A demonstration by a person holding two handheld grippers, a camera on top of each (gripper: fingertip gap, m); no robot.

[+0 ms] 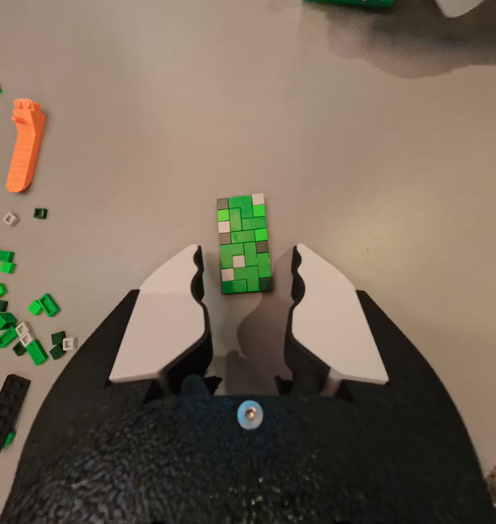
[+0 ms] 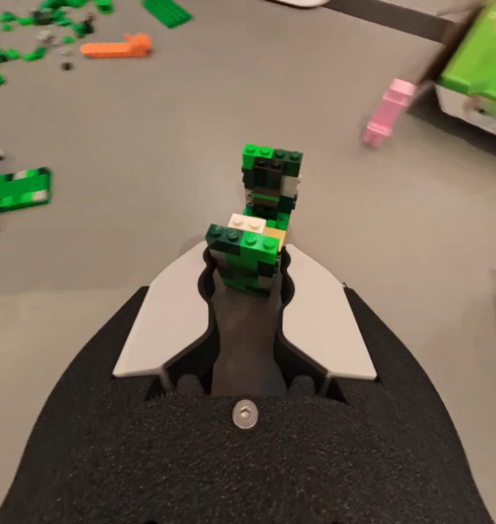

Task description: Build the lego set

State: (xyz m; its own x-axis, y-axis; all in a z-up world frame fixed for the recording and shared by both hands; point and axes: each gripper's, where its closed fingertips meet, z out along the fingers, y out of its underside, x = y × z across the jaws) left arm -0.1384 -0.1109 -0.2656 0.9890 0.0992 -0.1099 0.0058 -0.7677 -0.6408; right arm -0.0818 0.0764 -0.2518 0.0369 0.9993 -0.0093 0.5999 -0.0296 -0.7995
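In the left wrist view, a flat green tiled panel (image 1: 244,243) with grey and white squares lies on the grey table. My left gripper (image 1: 246,249) is open and hovers over it, one finger on each side of its near half, touching nothing. In the right wrist view, my right gripper (image 2: 244,249) is shut on a green brick build (image 2: 246,263) with two upright walls and holds it above the table. The same tiled panel (image 2: 17,190) shows blurred at the left.
An orange brick separator (image 1: 25,147) lies at the left, also visible in the right wrist view (image 2: 116,48). Several loose green, white and dark pieces (image 1: 19,326) and a black plate (image 1: 5,414) lie at the left edge. A pink figure (image 2: 385,119) and a green box (image 2: 479,65) stand at the right. To reach the orange brick separator (image 1: 25,147) in a straight line is about 15 cm for my left fingers, about 25 cm for my right. Look for it in the right wrist view (image 2: 118,49) too.
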